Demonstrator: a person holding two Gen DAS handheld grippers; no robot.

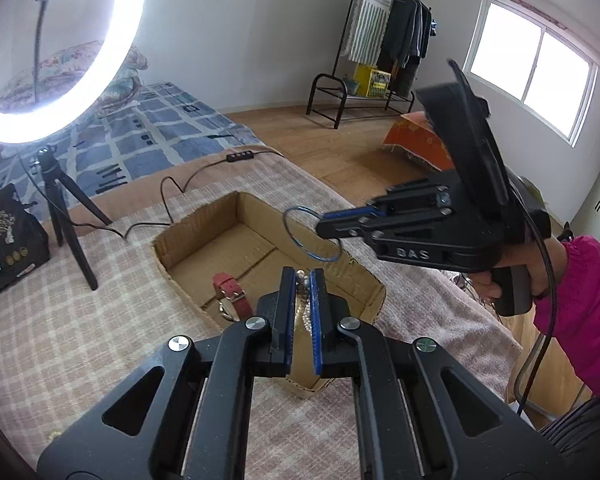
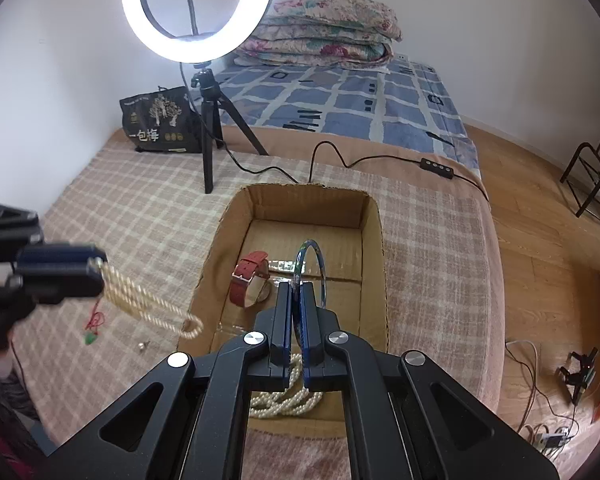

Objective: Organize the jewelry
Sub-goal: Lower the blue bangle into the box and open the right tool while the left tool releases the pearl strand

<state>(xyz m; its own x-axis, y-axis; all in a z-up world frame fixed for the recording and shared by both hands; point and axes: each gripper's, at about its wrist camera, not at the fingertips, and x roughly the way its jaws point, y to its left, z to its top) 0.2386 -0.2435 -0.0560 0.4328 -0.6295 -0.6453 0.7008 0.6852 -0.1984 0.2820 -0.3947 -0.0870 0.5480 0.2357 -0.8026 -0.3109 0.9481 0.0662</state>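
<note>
A pearl strand point(image 2: 148, 300) is pinched in the left gripper point(image 1: 303, 280), its loops hanging from the tips just beside the box point(image 2: 374, 216) wall. A blue bangle point(image 2: 310, 276) is clamped upright in the right gripper point(image 2: 296, 294), above the box floor. Ahead of those jaws and slightly left, a red watch point(image 2: 250, 282) lies inside; more pearls point(image 2: 288, 400) lie beneath them.

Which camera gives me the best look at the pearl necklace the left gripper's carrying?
Right wrist: the pearl necklace hangs side-on from the left gripper, its whole loop visible. Left wrist shows only a few beads pinched between its fingers.
</note>
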